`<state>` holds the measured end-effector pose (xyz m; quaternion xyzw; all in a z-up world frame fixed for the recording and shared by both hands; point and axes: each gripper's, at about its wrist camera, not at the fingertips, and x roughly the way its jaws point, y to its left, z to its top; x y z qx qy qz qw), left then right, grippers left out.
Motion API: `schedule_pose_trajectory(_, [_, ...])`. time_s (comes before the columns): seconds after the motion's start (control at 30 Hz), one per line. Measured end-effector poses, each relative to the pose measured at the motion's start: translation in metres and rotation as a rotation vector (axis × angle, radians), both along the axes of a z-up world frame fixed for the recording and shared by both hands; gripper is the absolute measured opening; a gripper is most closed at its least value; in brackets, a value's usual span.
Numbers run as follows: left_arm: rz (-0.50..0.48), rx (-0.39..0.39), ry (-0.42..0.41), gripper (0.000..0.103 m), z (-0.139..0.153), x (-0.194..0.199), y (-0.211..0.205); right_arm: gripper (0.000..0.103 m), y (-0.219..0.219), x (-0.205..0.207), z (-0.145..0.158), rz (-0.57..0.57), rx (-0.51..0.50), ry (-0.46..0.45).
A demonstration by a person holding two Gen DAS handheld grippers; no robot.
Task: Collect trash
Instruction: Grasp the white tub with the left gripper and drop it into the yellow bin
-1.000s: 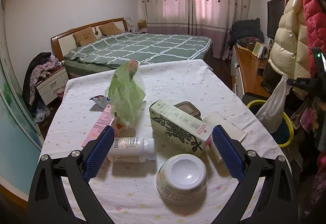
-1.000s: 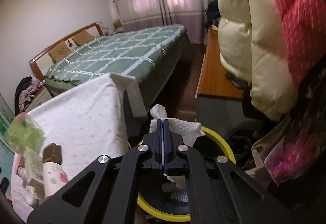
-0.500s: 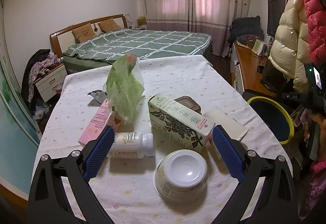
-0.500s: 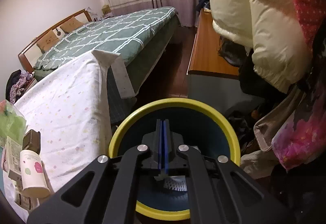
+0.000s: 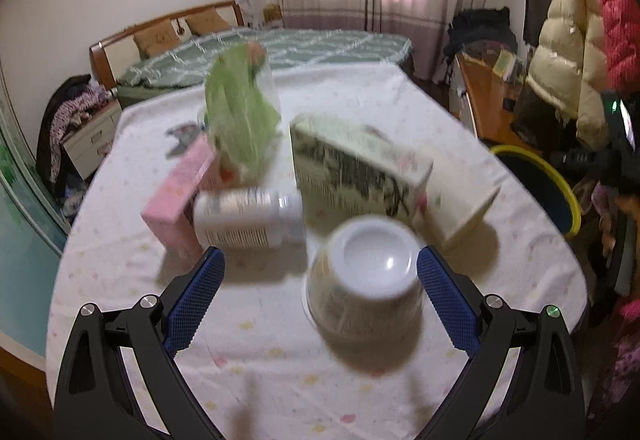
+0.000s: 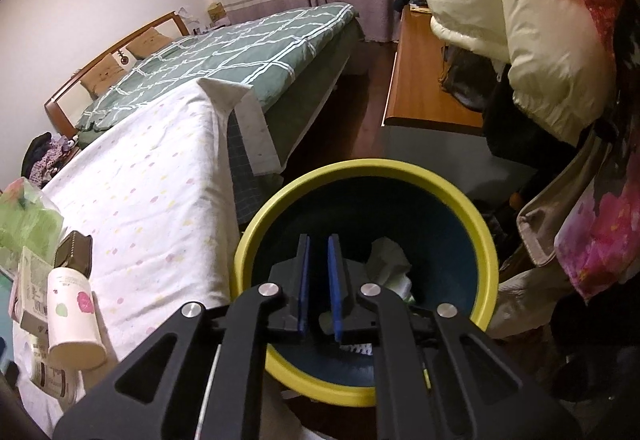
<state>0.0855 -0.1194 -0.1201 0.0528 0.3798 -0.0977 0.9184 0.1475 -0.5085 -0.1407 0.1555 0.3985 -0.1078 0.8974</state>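
In the left wrist view, my left gripper (image 5: 320, 272) is open, just above the table, with an upturned white paper bowl (image 5: 366, 280) between its fingers. Behind it lie a white bottle (image 5: 248, 218), a pink box (image 5: 180, 196), a green plastic bag (image 5: 242, 120), a patterned carton (image 5: 356, 168) and a white box (image 5: 464, 208). In the right wrist view, my right gripper (image 6: 319, 260) is slightly open and empty over the yellow-rimmed bin (image 6: 486, 240). A crumpled white tissue (image 6: 386, 260) lies inside the bin.
The bin (image 5: 560, 188) stands on the floor at the table's right edge. Puffy coats (image 6: 520, 40) hang close on the right. A wooden desk (image 6: 420, 80) and a bed (image 6: 240, 48) lie beyond. The tablecloth (image 6: 160, 192) hangs over the table edge.
My right gripper let go of the white tissue, which now lies in the bin, and its jaws have parted slightly. My left gripper moved forward and down around the paper bowl.
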Motion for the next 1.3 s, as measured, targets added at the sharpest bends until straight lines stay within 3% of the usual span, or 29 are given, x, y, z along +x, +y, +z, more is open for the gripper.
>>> schedule_pose_trajectory(0.13, [-0.021,-0.015,0.042,0.095,-0.014,0.001,-0.004,0.013,0.006,-0.004,0.003,0.007,-0.003,-0.01])
schedule_pose_trajectory(0.37, [-0.049,-0.026,0.048,0.095,-0.023,0.014,-0.015,0.017,0.008,-0.011,0.005,0.008,0.007,-0.019])
schedule_pose_trajectory(0.67, [-0.06,0.006,0.075,0.095,-0.038,0.028,-0.028,0.018,-0.001,-0.02,-0.005,-0.01,0.041,-0.006])
schedule_pose_trajectory(0.87, [-0.089,0.012,0.089,0.081,-0.041,0.028,-0.034,0.018,-0.003,-0.023,-0.008,-0.016,0.052,-0.005])
schedule_pose_trajectory(1.0, [-0.103,0.05,0.047,0.081,-0.031,0.019,-0.038,0.018,-0.004,-0.025,-0.007,-0.016,0.053,-0.011])
schedule_pose_trajectory(1.3, [-0.168,0.001,-0.049,0.081,0.026,0.002,-0.049,0.018,-0.01,-0.035,-0.007,-0.04,0.052,-0.018])
